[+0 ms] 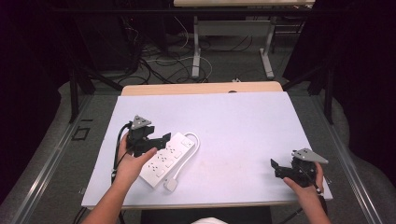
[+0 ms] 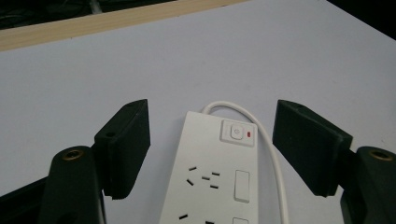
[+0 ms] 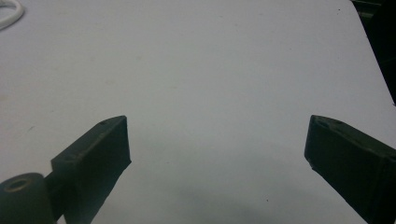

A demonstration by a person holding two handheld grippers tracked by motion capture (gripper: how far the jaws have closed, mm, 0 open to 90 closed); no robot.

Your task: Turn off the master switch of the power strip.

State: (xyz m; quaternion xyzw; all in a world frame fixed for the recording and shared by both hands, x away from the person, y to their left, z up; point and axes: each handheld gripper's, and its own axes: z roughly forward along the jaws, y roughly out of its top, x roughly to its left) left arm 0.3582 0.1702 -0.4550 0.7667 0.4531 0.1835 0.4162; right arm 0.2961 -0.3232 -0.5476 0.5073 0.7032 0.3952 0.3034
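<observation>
A white power strip (image 1: 168, 156) lies slanted on the white table top (image 1: 243, 121), its white cable (image 1: 194, 142) looping round to a plug (image 1: 171, 185) near the front edge. My left gripper (image 1: 161, 141) hovers over the strip's left part. In the left gripper view the strip (image 2: 219, 172), with its switch and red lamp (image 2: 237, 133), runs between the jaws of the left gripper (image 2: 212, 140), which stand apart on either side without touching it. My right gripper (image 1: 276, 169) is at the front right, open, and the right gripper (image 3: 217, 140) has bare table between its jaws.
The table's wooden far edge (image 1: 201, 88) borders a floor with cables and the metal legs of another table (image 1: 196, 51). A bit of the white cable (image 3: 9, 11) shows at the top left of the right gripper view.
</observation>
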